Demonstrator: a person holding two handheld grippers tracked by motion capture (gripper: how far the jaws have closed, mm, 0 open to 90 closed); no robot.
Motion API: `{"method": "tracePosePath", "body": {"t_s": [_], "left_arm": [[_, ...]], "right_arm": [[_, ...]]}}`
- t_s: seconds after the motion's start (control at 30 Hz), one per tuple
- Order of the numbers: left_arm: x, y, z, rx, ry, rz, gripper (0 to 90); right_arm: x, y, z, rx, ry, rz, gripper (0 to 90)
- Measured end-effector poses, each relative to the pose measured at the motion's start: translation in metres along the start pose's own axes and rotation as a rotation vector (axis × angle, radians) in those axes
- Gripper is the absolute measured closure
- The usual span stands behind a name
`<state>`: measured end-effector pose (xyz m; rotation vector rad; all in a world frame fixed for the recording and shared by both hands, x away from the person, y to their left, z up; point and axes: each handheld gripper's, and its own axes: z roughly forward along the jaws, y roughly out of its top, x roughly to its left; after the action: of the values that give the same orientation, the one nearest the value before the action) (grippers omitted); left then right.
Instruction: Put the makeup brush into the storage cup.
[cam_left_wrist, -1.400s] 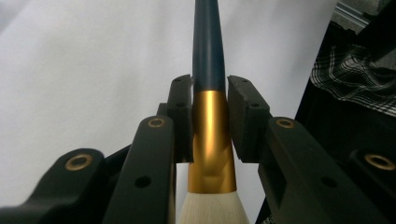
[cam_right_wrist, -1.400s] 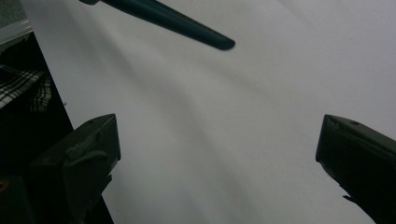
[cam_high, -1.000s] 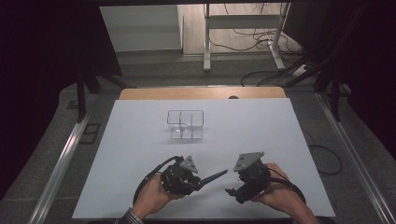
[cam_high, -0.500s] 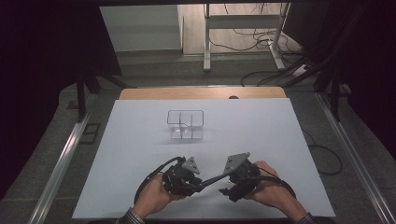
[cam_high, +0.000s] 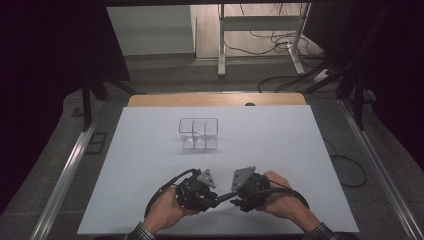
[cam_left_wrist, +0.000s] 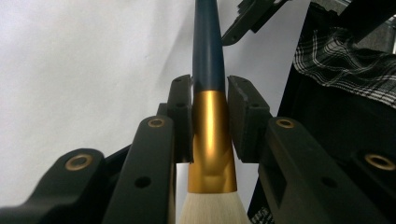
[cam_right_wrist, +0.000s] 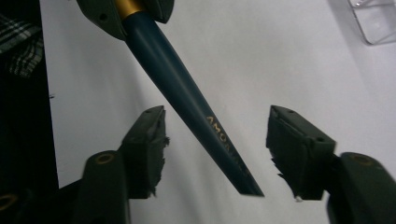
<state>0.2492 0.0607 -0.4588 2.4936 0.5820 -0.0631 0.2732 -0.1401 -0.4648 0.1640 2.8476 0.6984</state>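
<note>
White sheeting covers the table (cam_high: 150, 150), w/ a wooden strip seen along the far edge and dark floor, cables and a metal stand beyond it. Toward the table's middle a clear divided box (cam_high: 199, 133) is set, well apart from both hands.

Near the front edge, the left gripper (cam_high: 212, 200) and right gripper (cam_high: 239, 196) are held close together, pointing at each other. A brush (cam_left_wrist: 208, 98) is clamped in the left gripper: in the left gripper view its fingers (cam_left_wrist: 181, 112) are pressed narrow on either side of the gold ferrule, approx. where it joins the dark blue handle, w/ pale bristles seen at the bottom, nearest the camera. The handle is pointed away, toward the right gripper.

In the right gripper view the handle (cam_right_wrist: 187, 98) is seen coming in from upper left, tapered end lying between the right gripper's fingers (cam_right_wrist: 147, 140), which are spread wide; no contact w/ either finger is seen. Gold lettering is printed near the tip. A checked sleeve is visible at the edge of both gripper views.
</note>
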Motion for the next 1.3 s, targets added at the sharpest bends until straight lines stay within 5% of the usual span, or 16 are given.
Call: {"method": "tracePosePath", "body": {"t_s": [0.33,0.4,0.47,0.5,0.57,0.77,0.93,1.3], "left_arm": [[-0.001,0.001,0.000,0.001,-0.011,0.015,73.0],[0.000,0.001,-0.003,-0.027,-0.011,0.030,72.7],[-0.001,0.000,-0.009,-0.120,0.026,0.038,69.7],[0.000,0.000,-0.014,-0.133,0.058,0.063,73.7],[-0.001,0.001,-0.018,-0.150,0.124,0.080,61.0],[0.006,-0.006,-0.024,-0.196,0.123,0.029,38.8],[0.011,-0.011,-0.025,-0.206,0.166,-0.027,20.3],[0.021,-0.024,-0.031,-0.198,0.236,-0.089,5.7]], "right_arm": [[0.005,0.002,0.002,0.015,0.033,-0.050,65.0],[0.008,0.001,0.004,0.047,0.036,-0.110,70.7],[0.014,0.000,0.004,0.065,0.062,-0.164,78.0],[0.016,0.000,0.006,0.060,0.077,-0.140,78.2],[0.015,-0.001,0.006,0.056,0.113,-0.106,78.3],[0.009,-0.005,0.004,0.021,0.117,-0.031,78.4],[0.005,-0.008,0.000,0.005,0.105,0.018,78.4],[0.000,-0.015,-0.005,-0.016,0.067,0.075,78.3]]}}
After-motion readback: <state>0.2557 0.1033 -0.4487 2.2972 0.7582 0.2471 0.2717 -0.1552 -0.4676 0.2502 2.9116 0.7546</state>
